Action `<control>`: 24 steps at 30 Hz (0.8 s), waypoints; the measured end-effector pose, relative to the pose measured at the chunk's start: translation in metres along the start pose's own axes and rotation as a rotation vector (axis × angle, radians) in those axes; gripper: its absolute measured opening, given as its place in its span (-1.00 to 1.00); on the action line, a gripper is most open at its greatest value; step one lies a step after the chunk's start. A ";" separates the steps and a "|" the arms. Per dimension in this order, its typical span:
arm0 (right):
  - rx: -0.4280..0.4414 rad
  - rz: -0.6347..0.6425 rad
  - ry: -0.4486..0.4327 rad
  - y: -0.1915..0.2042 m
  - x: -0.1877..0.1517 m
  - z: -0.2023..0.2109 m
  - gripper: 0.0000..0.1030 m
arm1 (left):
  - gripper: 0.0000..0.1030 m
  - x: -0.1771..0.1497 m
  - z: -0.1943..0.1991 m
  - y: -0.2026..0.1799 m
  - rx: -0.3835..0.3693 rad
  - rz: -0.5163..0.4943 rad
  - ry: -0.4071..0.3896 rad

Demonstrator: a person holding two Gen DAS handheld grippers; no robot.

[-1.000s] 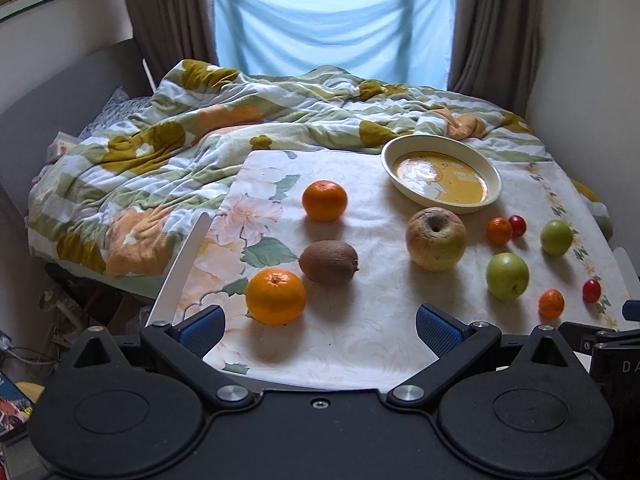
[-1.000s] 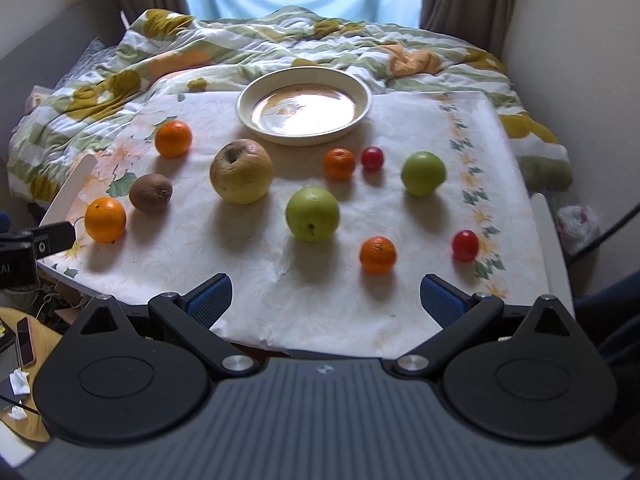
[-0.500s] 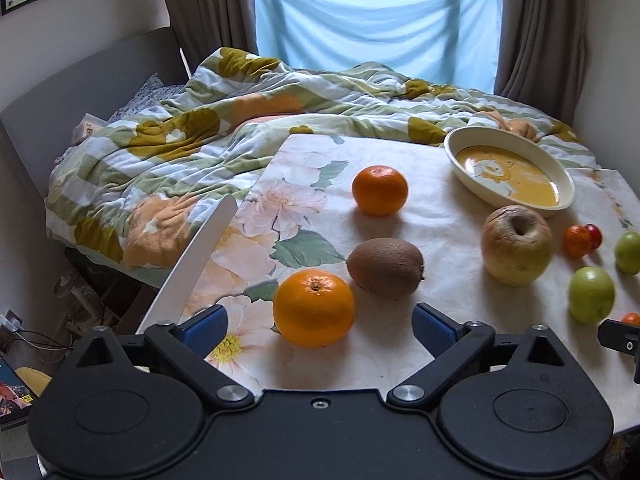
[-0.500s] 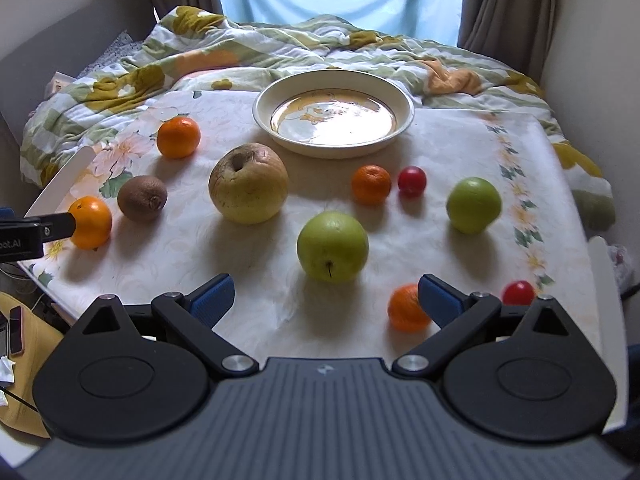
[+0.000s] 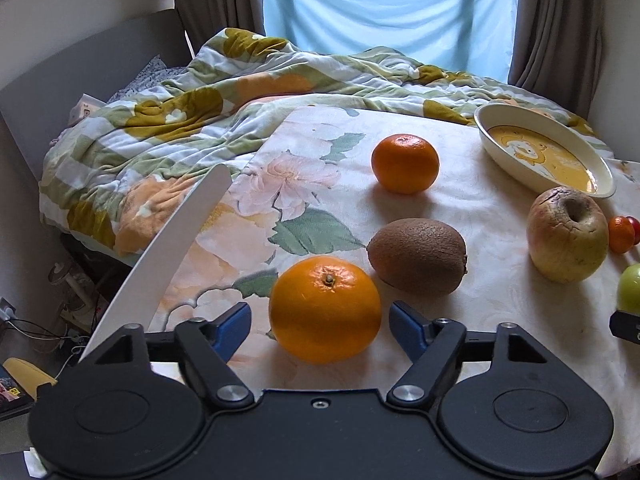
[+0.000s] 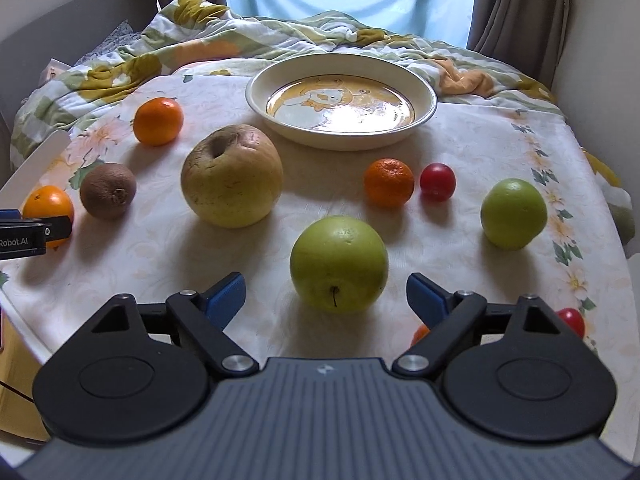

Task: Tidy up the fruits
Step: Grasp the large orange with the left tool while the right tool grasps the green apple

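My left gripper (image 5: 320, 326) is open, its blue fingertips on either side of a large orange (image 5: 325, 309) at the table's near left; a gap shows on both sides. Behind it lie a kiwi (image 5: 417, 255), a second orange (image 5: 405, 163) and a big yellow apple (image 5: 567, 234). My right gripper (image 6: 325, 295) is open around a green apple (image 6: 339, 264), not touching it. A cream plate (image 6: 424, 118) with a yellow picture stands empty at the back. A small tangerine (image 6: 388, 182), a cherry tomato (image 6: 437, 181) and another green apple (image 6: 513, 213) lie to the right.
The table (image 6: 120, 264) has a floral cloth. A rumpled floral quilt (image 5: 168, 120) on a bed lies behind and left of it. A white chair back (image 5: 168, 252) rises at the left edge. Another tomato (image 6: 573, 320) and a small orange (image 6: 420, 334) sit near my right fingers.
Both grippers have moved forward and lower. The left one now brackets the large orange; the right one now brackets the green apple. No fruit has moved.
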State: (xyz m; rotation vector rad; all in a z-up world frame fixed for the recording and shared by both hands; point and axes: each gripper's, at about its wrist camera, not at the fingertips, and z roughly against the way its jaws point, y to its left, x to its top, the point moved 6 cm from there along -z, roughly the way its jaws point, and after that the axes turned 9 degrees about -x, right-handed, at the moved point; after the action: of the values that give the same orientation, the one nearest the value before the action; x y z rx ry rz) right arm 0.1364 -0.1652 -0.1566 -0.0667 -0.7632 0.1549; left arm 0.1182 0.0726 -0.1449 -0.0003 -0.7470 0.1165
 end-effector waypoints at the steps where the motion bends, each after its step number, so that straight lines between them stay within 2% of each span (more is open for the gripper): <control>1: 0.003 -0.002 0.000 0.000 0.001 -0.002 0.91 | 0.35 0.001 -0.002 0.000 -0.002 0.000 0.003; 3: 0.006 -0.006 -0.001 0.001 0.002 -0.004 0.86 | 0.28 0.001 -0.003 0.000 -0.013 -0.002 0.006; 11: -0.004 -0.010 0.016 0.001 0.004 -0.013 0.62 | 0.26 0.000 -0.005 -0.006 0.000 -0.034 0.008; 16: -0.010 -0.009 0.028 -0.002 0.005 -0.018 0.37 | 0.26 0.000 -0.004 -0.007 -0.009 -0.045 0.010; 24: 0.008 -0.002 0.041 -0.006 0.009 -0.011 0.36 | 0.25 0.006 0.012 -0.026 -0.028 -0.048 -0.002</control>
State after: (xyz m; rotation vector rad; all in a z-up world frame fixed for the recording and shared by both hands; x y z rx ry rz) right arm 0.1516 -0.1692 -0.1575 -0.0614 -0.7212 0.1538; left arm 0.1170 0.0468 -0.1309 -0.0092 -0.7505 0.0598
